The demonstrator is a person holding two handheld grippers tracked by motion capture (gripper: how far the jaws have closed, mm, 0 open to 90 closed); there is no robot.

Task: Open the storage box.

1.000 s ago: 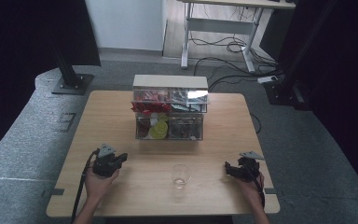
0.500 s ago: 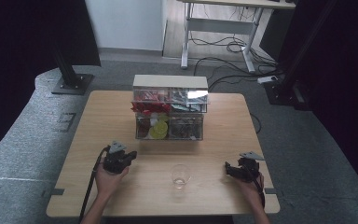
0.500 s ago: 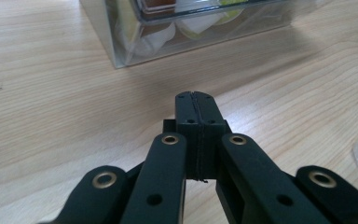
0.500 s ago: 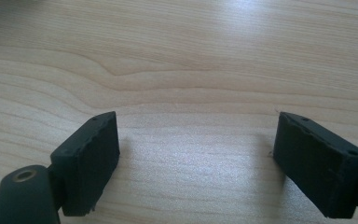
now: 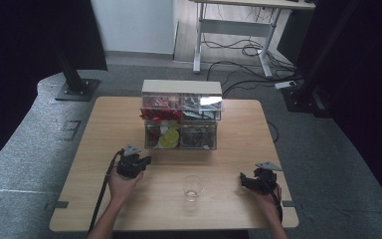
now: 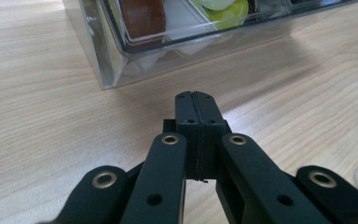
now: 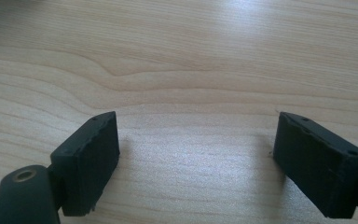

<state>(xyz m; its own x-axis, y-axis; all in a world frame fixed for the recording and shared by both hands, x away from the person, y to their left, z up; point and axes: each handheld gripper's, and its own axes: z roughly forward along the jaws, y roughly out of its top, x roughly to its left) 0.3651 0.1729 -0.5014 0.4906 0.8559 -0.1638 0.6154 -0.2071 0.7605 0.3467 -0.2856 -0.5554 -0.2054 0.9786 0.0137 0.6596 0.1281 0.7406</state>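
While the left gripper rests fingers pressed together, empty, just short of the clear organiser | spread fingers before nearing its front corner | right gripper fingers wide, empty, over bare surface | glass stands between the hands | organiser contents blurred; step is a judgement.

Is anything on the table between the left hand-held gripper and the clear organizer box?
Nothing visible: only bare table lies between the left hand-held gripper and the clear organizer box. The glass sits off to its right.
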